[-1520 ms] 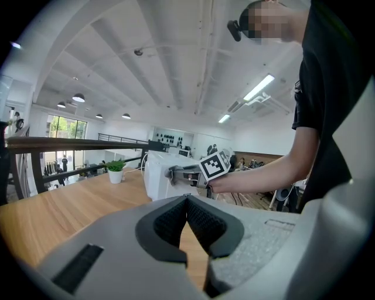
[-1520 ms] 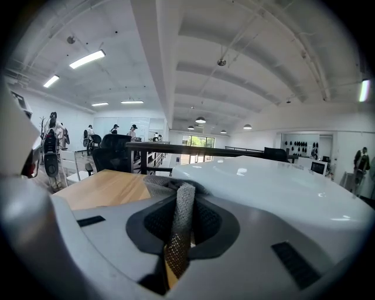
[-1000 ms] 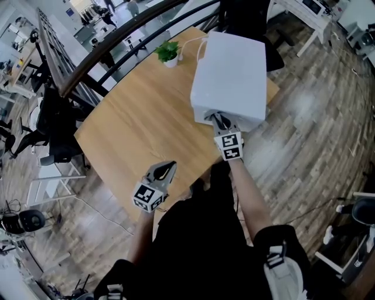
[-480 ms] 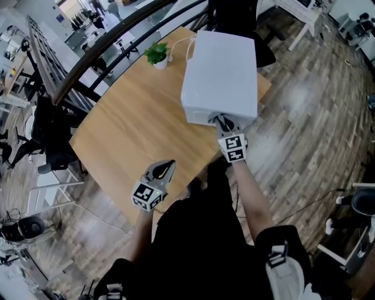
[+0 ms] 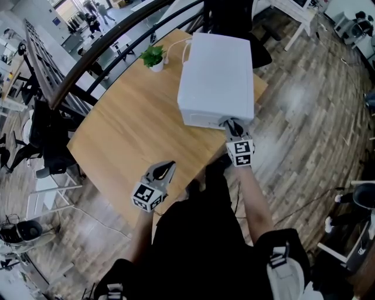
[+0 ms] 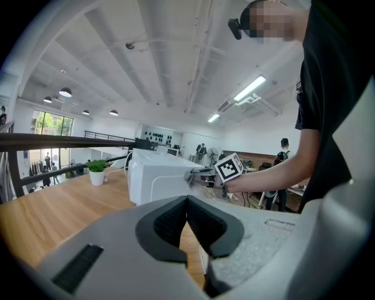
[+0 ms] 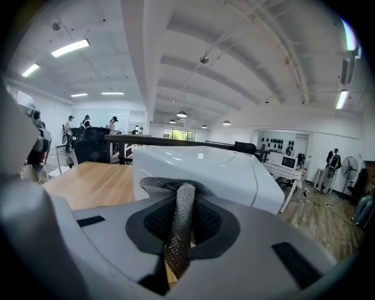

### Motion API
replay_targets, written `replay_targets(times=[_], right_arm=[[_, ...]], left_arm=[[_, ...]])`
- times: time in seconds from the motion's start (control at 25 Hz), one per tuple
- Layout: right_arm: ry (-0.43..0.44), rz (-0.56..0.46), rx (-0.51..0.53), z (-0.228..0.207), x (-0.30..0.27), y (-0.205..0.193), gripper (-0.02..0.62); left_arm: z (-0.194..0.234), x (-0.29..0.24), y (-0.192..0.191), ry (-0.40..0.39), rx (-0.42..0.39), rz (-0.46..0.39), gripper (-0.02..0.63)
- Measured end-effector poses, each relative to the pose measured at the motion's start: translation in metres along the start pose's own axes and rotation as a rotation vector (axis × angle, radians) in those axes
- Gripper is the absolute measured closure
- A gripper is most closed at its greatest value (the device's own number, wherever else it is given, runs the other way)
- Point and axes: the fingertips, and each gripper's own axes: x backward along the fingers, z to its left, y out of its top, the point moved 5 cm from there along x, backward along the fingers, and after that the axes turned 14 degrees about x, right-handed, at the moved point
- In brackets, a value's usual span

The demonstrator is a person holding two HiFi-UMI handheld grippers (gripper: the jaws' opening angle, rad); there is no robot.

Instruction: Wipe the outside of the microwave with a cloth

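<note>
Cloth pinched in right gripper, pressed to microwave front

Open-plan office: desks, swivel chairs, strip lights, long railing.

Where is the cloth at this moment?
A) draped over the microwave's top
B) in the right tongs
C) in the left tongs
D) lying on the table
B: the grey cloth is pinched in the right tongs by the microwave; the left tongs are shut on nothing.
</note>
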Motion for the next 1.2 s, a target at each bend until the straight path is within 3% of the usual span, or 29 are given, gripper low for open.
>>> replay_targets(times=[0.72, 1.2], right_arm=[[-0.109, 0.073, -0.04, -0.039, 0.029, -0.037, 0.558], [-0.127, 0.112, -0.052, -0.043, 0.032, -0.055, 0.557]], left_arm=[[0.007, 0.003, -0.002, 0.001, 0.013, 0.011, 0.603], [0.01, 0.006, -0.005, 0.008, 0.018, 0.008, 0.603]])
